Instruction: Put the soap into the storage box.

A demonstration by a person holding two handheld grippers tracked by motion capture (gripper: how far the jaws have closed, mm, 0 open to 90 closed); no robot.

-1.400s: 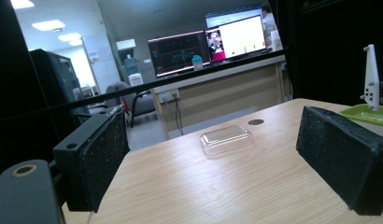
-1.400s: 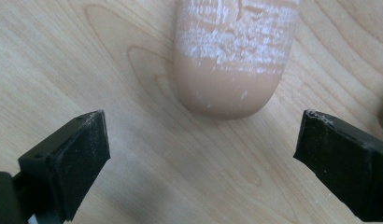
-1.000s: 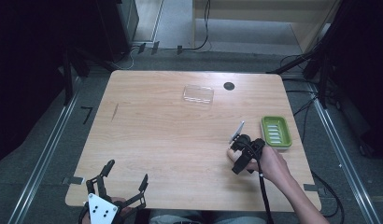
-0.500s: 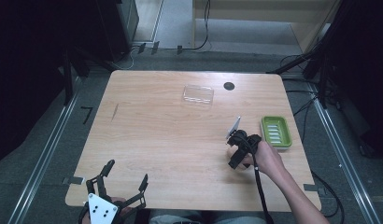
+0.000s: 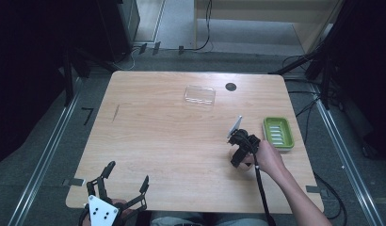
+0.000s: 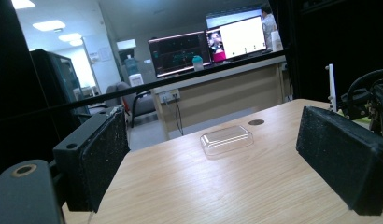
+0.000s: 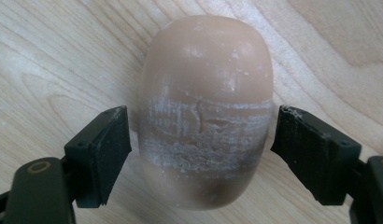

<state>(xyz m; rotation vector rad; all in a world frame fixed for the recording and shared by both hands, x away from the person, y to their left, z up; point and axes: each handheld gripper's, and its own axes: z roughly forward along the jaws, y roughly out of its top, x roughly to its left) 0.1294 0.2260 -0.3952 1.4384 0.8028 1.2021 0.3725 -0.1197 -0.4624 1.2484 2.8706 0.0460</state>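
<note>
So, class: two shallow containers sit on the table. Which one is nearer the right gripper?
The green soap dish, just beside the right gripper; the clear lid lies farther away, near the table's far edge.

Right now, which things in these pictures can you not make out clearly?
- Soap bar: in the high view the right claw and hand cover it.
- Right claw's pads: whether they touch the soap cannot be told; thin gaps seem to show.
- Green soap dish: its ridges are too small to count.
- Clear lid: what is under it is unclear.
</note>
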